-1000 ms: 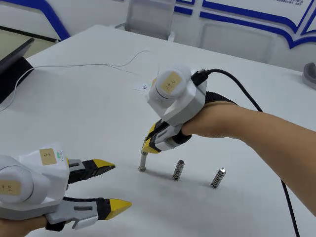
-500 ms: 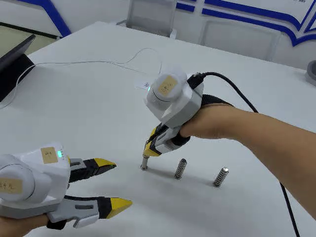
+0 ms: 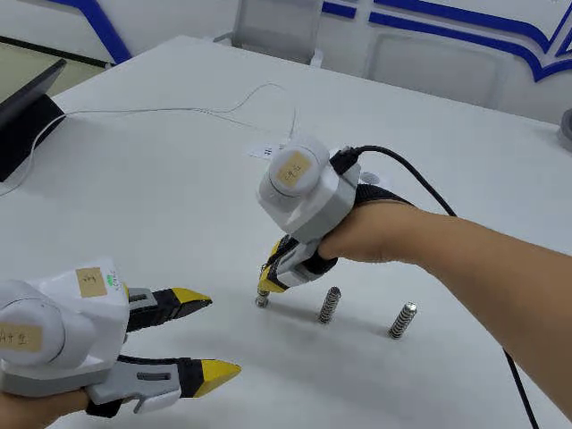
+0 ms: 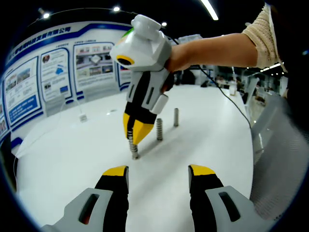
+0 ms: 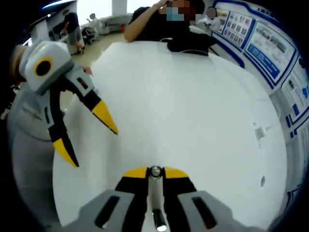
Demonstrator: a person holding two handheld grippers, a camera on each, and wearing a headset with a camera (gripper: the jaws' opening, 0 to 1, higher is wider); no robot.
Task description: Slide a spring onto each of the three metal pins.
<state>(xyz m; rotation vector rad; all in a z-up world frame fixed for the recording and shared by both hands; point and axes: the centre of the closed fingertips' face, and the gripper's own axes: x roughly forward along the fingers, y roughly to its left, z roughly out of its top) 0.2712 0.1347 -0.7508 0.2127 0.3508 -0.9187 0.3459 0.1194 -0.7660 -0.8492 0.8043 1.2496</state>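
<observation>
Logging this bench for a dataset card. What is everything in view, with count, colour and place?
table: one, white, under everything.
pins with springs: two, silver, upright mid-table.
held spring: one, silver, on the leftmost pin.
thin cable: one, white, across the far table.
dark screen: one, black, left table edge.
chair: one, grey, behind the table.
left gripper: one, white, yellow-tipped fingers, open, near left.
right gripper: one, same colours, shut on the held spring; black cable trails from it.
</observation>
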